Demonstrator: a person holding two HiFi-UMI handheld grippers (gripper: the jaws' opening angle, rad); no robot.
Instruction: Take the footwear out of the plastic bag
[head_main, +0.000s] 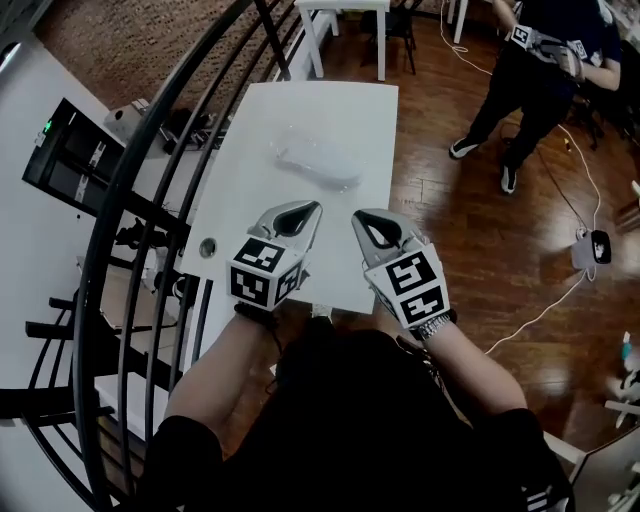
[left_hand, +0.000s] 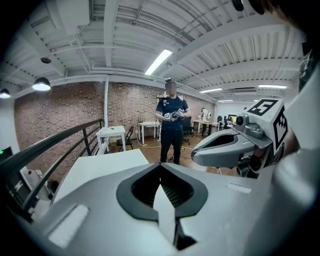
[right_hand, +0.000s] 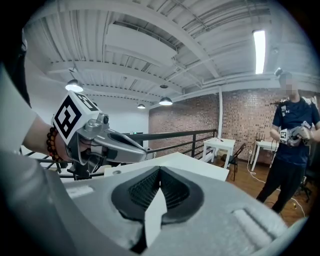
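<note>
A clear plastic bag (head_main: 315, 160) with pale footwear inside lies on the white table (head_main: 350, 110), toward its far half. My left gripper (head_main: 312, 207) hovers over the near part of the table, jaws shut and empty. Beside it my right gripper (head_main: 357, 217) is also shut with nothing held. Both tips point toward the bag and stay well short of it. In the left gripper view the shut jaws (left_hand: 161, 166) fill the foreground with the right gripper (left_hand: 200, 151) at the right. The right gripper view shows its shut jaws (right_hand: 159, 170) and the left gripper (right_hand: 142, 150).
A black metal railing (head_main: 150, 170) curves along the table's left side. A person (head_main: 540, 70) holding grippers stands on the wooden floor at the far right, with white cables (head_main: 560, 290) trailing nearby. A second white table (head_main: 345, 30) stands beyond. A round hole (head_main: 207, 247) marks the table's near-left corner.
</note>
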